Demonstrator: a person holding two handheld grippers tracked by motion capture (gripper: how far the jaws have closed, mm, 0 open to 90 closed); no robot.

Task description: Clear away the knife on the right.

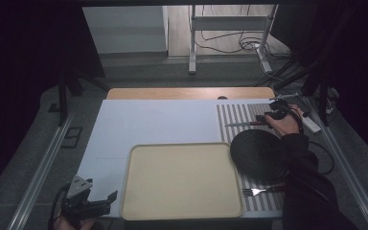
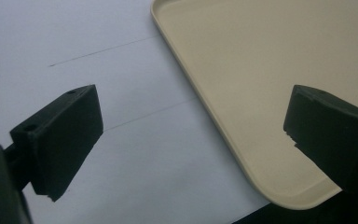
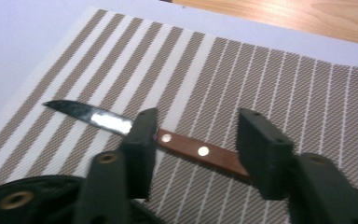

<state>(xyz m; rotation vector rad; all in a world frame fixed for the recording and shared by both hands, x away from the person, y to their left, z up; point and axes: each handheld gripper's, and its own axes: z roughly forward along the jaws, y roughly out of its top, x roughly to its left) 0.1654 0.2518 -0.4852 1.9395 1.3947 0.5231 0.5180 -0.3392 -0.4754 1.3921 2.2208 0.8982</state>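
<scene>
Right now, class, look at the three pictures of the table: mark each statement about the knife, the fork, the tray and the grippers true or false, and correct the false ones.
1. The tray holds the fork. False: the tray is bare; the fork lies on the striped mat.
2. The right gripper stands open astride the knife handle. True.
3. The left gripper grips the tray's rim. False: it is open, above the tray's corner and the white sheet.
4. The black plate lies between knife and fork. True.

lab; floor cables (image 1: 230, 45); metal stand (image 1: 230, 28)
</scene>
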